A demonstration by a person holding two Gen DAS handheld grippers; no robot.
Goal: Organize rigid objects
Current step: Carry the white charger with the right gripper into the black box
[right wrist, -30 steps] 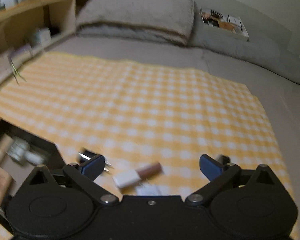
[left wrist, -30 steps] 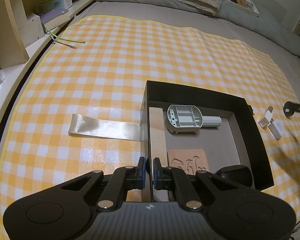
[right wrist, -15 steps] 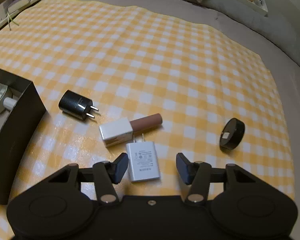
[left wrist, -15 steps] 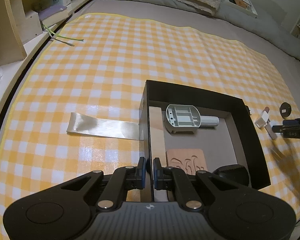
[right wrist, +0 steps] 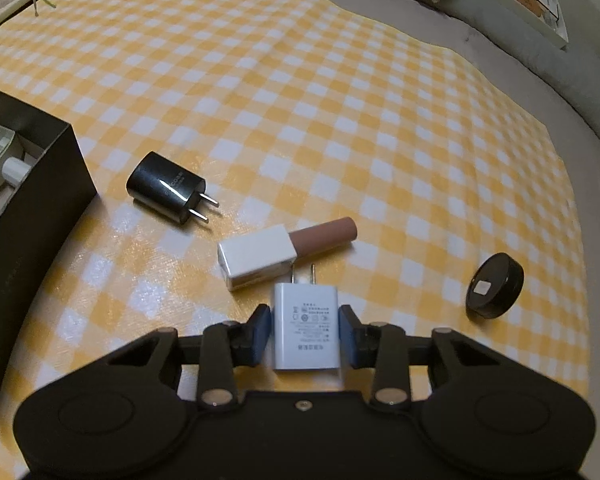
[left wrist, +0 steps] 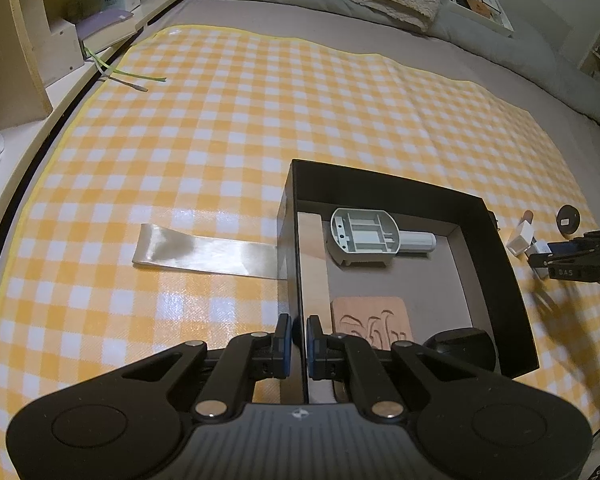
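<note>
The right gripper has dropped from above the bed onto the checked cloth and now straddles the white charger. Its fingers are closing: a second ago they stood wide, now the pads sit just beside the charger's flanks, contact not yet certain. Judgement: a pick is under way, the charger next for the box.

The left gripper has not moved; its fingers are nearly together, pinching the box's near wall to steady it.

The black charger, lip gloss and puck lie loose on the cloth.

Hidden: the white charger's prongs partly under the gloss cap; the box is cut off in the right view; a dark item in the box corner is unidentifiable.
</note>
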